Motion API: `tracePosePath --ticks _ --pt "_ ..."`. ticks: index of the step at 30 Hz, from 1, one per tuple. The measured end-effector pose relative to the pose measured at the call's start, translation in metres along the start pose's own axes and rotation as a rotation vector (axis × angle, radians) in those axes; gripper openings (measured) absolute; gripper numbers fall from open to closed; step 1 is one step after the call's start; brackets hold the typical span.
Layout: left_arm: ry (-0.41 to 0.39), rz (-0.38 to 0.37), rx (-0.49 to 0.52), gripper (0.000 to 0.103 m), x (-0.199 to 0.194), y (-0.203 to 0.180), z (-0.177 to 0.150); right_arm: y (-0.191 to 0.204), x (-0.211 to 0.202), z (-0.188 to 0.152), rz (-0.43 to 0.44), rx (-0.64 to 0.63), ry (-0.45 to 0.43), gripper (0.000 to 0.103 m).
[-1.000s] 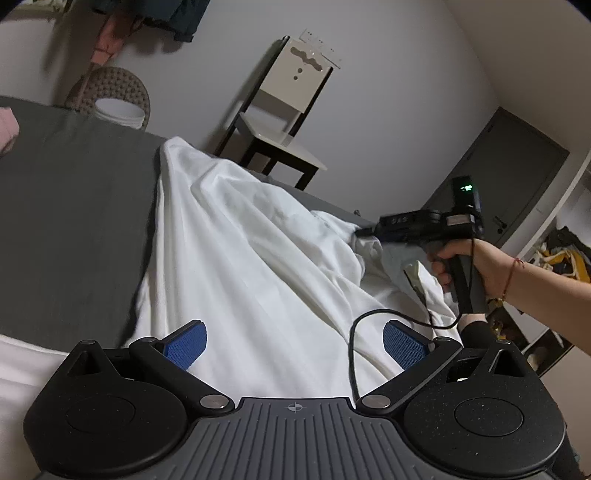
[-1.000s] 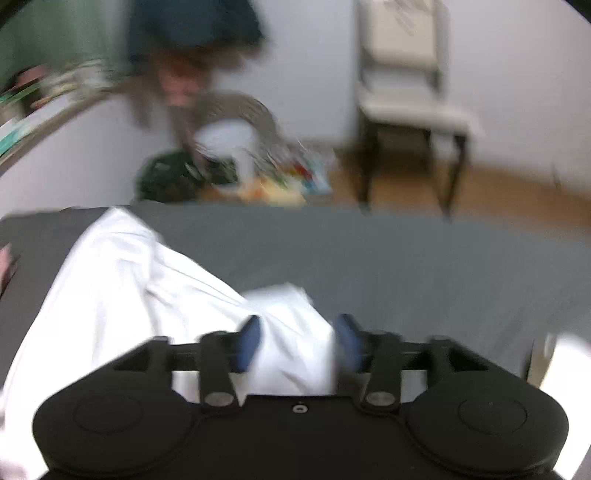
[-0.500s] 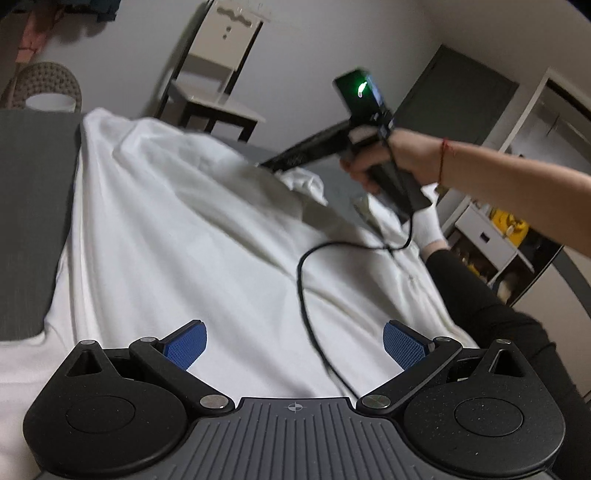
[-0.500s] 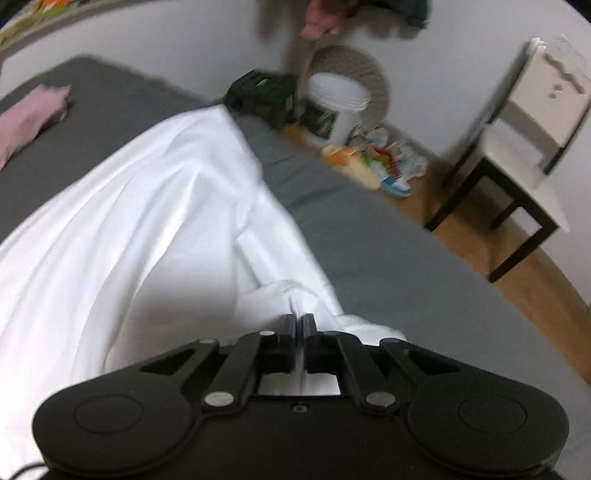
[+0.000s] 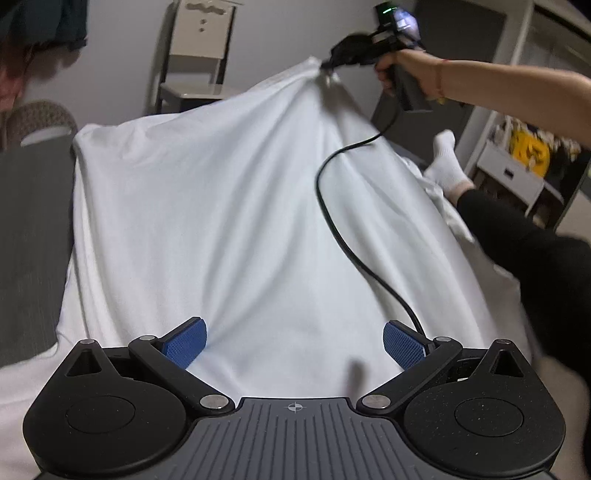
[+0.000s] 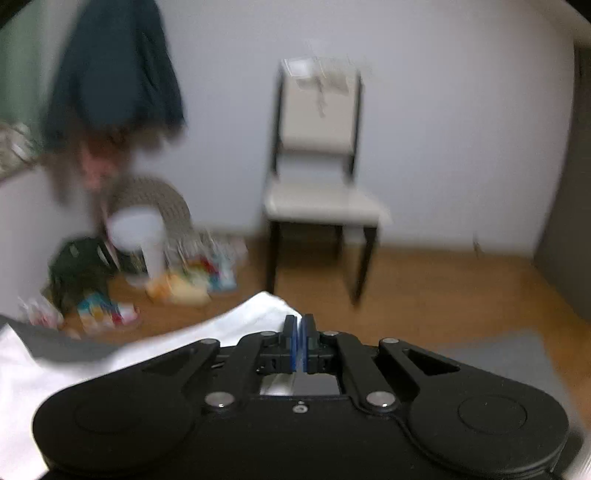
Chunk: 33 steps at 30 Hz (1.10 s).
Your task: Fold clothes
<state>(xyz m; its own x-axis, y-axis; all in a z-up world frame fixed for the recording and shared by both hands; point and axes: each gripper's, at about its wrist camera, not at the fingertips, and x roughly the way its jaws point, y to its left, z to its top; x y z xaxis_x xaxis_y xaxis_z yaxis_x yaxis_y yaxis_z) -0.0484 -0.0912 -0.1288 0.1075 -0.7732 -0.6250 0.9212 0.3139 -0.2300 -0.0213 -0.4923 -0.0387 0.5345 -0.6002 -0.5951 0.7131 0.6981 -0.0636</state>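
1. Since a second ago, my right gripper [image 5: 327, 66] has hoisted the white garment [image 5: 229, 206] off the grey bed [image 5: 33, 221], fingers clamped on its corner.
2. Left gripper [image 5: 293, 341] hovers over the garment's near edge, fingers spread, empty.
3. Spreading step; next, I'd pinch that near edge.

Dim indoor light, fisheye-warped edges, right view motion-blurred

Pale wall [image 6: 443, 110], wood floor [image 6: 424, 288], white chair [image 6: 321, 155], grey door [image 5: 454, 22].
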Motion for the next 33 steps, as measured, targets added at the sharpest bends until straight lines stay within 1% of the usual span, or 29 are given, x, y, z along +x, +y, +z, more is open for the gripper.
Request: tracePosePath --ticks 2,3,4,5,6,7,8,9,11,12,13,15,16,17,18,19,21,22,23,24,25,26,27,28,29,31,33 --pt "-0.001 0.010 0.030 0.102 0.000 -0.003 -0.002 -0.007 0.031 -0.019 -0.027 0.028 0.139 0.003" --pt "-0.003 0.015 0.043 0.102 -0.001 -0.004 -0.003 -0.006 0.041 -0.027 -0.042 0.033 0.185 0.003" --pt "-0.004 0.020 0.055 0.102 -0.001 -0.005 -0.003 -0.005 0.045 -0.033 -0.041 0.040 0.181 0.003" --pt "-0.004 0.025 0.069 0.102 -0.001 -0.006 -0.004 -0.002 0.040 -0.035 -0.023 0.047 0.119 0.003" --pt "-0.003 0.029 0.080 0.102 -0.002 -0.007 -0.004 0.000 0.031 -0.036 0.010 0.056 0.033 0.003" --pt "-0.002 0.032 0.090 0.102 -0.003 -0.008 -0.004 0.005 0.008 -0.037 0.085 0.069 -0.129 0.003" --pt "0.000 0.032 0.095 0.102 -0.003 -0.007 -0.002 0.009 -0.010 -0.039 0.144 0.084 -0.264 0.003" --pt "0.001 0.030 0.095 0.102 -0.004 -0.006 -0.001 0.010 -0.013 -0.041 0.156 0.100 -0.279 0.003" --pt "0.000 0.028 0.088 0.102 -0.004 -0.006 0.001 0.010 0.018 -0.045 0.097 0.098 -0.071 0.003" --pt "-0.001 0.027 0.082 0.102 -0.004 -0.005 0.001 0.012 0.039 -0.051 0.022 0.068 0.084 0.003" --pt "-0.003 0.026 0.077 0.102 -0.005 -0.004 0.000 0.012 0.053 -0.057 0.000 0.058 0.175 0.003" --pt "-0.002 0.025 0.076 0.102 -0.006 -0.003 0.001 0.010 0.046 -0.060 0.018 0.084 0.091 0.003" --pt "-0.001 0.026 0.078 0.102 -0.006 -0.003 0.001 0.009 0.034 -0.059 0.049 0.111 -0.008 0.003" --pt "0.000 0.026 0.079 0.102 -0.006 -0.003 0.001 0.008 0.019 -0.059 0.069 0.118 -0.134 0.003" --pt "0.001 0.027 0.079 0.102 -0.006 -0.003 0.001 0.008 0.011 -0.059 0.067 0.113 -0.205 0.003" --pt "0.001 0.028 0.080 0.102 -0.005 -0.002 0.001 0.007 0.018 -0.057 0.043 0.118 -0.144 0.003" --pt "0.003 0.030 0.083 0.102 -0.003 -0.004 0.002 0.005 0.054 -0.059 -0.039 0.118 0.174 0.005" --pt "0.004 0.030 0.084 0.102 -0.002 -0.004 0.002 0.003 0.063 -0.063 -0.054 0.123 0.257 0.006" --pt "0.005 0.030 0.084 0.102 -0.002 -0.003 0.002 0.002 0.062 -0.063 -0.064 0.133 0.265 0.010" --pt "0.006 0.030 0.083 0.102 -0.002 -0.003 0.003 0.004 0.056 -0.060 -0.083 0.137 0.231 0.026" --pt "0.007 0.029 0.079 0.102 -0.002 -0.003 0.003 0.008 0.046 -0.056 -0.097 0.133 0.175 0.044" --pt "0.006 0.029 0.073 0.102 -0.002 -0.002 0.002 0.013 0.036 -0.052 -0.106 0.122 0.114 0.045" --pt "0.005 0.030 0.072 0.102 -0.002 -0.003 0.002 0.022 0.025 -0.047 -0.088 0.088 0.043 0.045" --pt "0.005 0.032 0.073 0.102 -0.001 -0.003 0.002 0.033 0.016 -0.043 -0.029 0.038 -0.006 0.045" --pt "0.006 0.036 0.078 0.102 0.000 -0.004 0.002 0.051 0.009 -0.038 0.059 -0.018 -0.027 0.045" --pt "0.012 0.044 0.088 0.102 0.002 -0.007 0.004 0.094 -0.002 -0.030 0.265 -0.126 -0.003 0.045" --pt "0.015 0.047 0.085 0.102 0.002 -0.007 0.005 0.152 -0.011 -0.028 0.435 -0.259 0.048 0.045"
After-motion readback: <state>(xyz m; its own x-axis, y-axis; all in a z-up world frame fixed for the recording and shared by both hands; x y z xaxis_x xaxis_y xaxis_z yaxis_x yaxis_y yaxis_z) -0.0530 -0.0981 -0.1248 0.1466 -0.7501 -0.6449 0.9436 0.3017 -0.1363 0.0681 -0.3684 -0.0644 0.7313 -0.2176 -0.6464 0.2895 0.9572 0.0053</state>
